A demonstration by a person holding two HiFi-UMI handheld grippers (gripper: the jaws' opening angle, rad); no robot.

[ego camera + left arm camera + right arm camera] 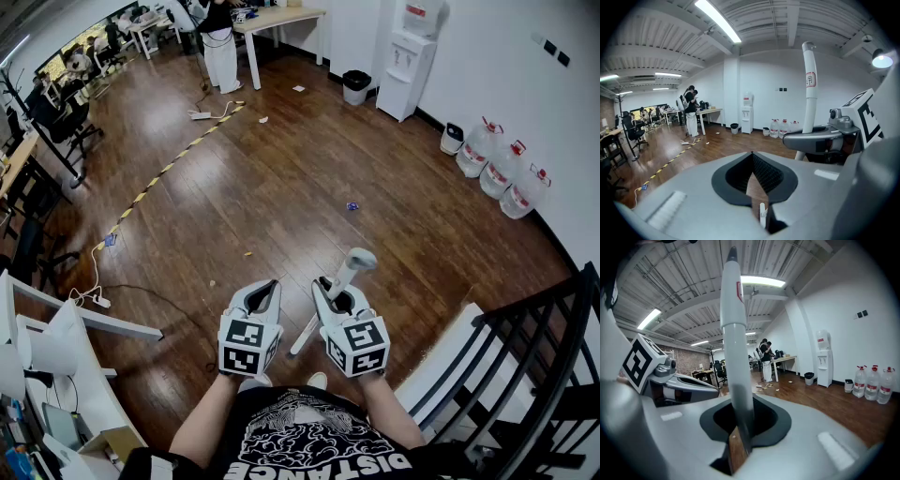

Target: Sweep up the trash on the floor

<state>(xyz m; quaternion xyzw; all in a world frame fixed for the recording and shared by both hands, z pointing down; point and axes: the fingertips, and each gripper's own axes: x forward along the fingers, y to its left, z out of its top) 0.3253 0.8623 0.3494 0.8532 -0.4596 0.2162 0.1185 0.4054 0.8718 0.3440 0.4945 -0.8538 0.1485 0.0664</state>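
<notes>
With the right gripper (330, 292) clamped around the broom handle (347, 272) and the left gripper (262, 292) closed on nothing, the left should probably steady the handle before sweeping toward the blue scrap (352, 205) at one o'clock.

A dark wooden floor (281, 187) meets white walls (487, 56), with a water dispenser (410, 58), water jugs (505, 170) and a table (278, 19).
</notes>
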